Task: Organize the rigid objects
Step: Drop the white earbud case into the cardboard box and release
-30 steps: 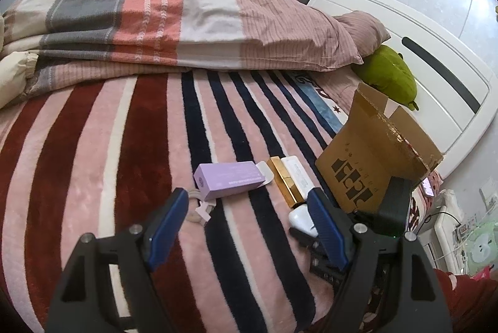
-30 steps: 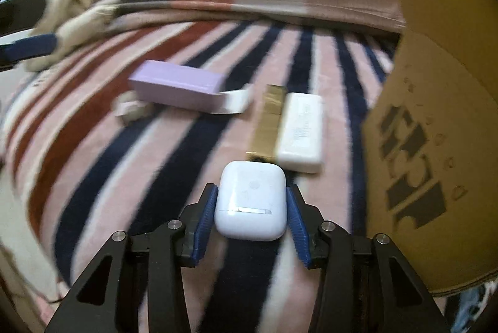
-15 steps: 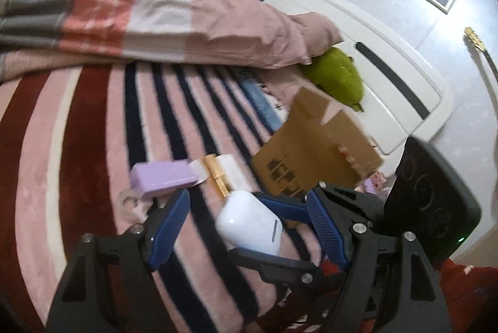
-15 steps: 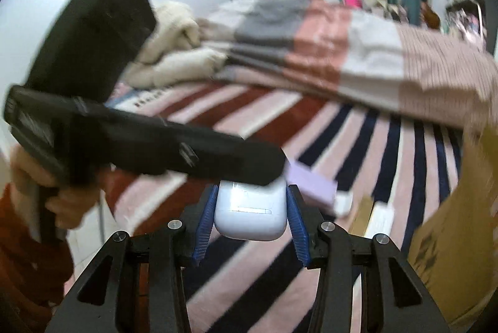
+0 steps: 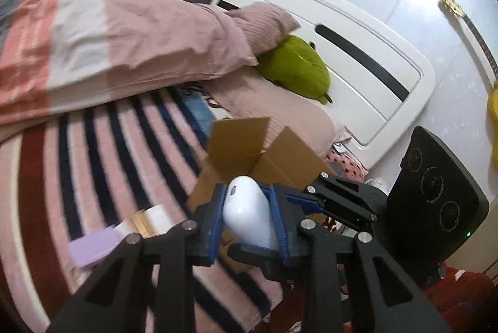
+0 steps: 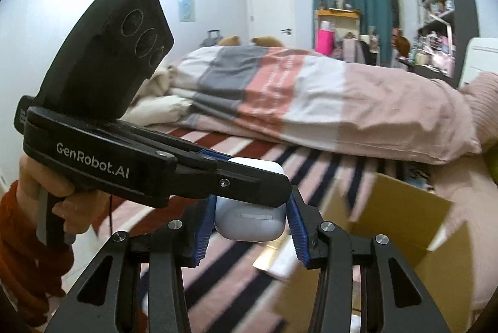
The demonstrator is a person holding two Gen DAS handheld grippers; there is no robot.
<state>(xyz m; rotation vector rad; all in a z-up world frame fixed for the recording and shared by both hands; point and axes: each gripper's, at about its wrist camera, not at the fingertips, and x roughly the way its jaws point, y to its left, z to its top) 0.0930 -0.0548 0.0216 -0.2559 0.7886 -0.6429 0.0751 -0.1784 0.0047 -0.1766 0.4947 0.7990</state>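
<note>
A white earbud case (image 5: 246,211) hangs in the air above the striped blanket, gripped from two sides. My left gripper (image 5: 246,196) is shut on it, blue pads pressing its narrow sides. My right gripper (image 6: 250,218) is shut on the same case (image 6: 250,224) across its width. In the right wrist view the left gripper (image 6: 249,174) crosses in from the left over the case's top. An open cardboard box (image 5: 236,143) stands just beyond the case. A purple box (image 5: 93,246) and a gold-and-white box (image 5: 152,221) lie on the blanket.
A folded duvet (image 6: 280,96) runs across the bed behind. A green plush (image 5: 295,68) lies against the white headboard (image 5: 358,46). A guitar (image 5: 479,37) leans on the right wall. A hand (image 6: 46,186) in a red sleeve holds the left gripper's handle.
Both grippers rose off the bed with the case. The left gripper swung in and closed on the case that the right one held. The box now lies just ahead.
</note>
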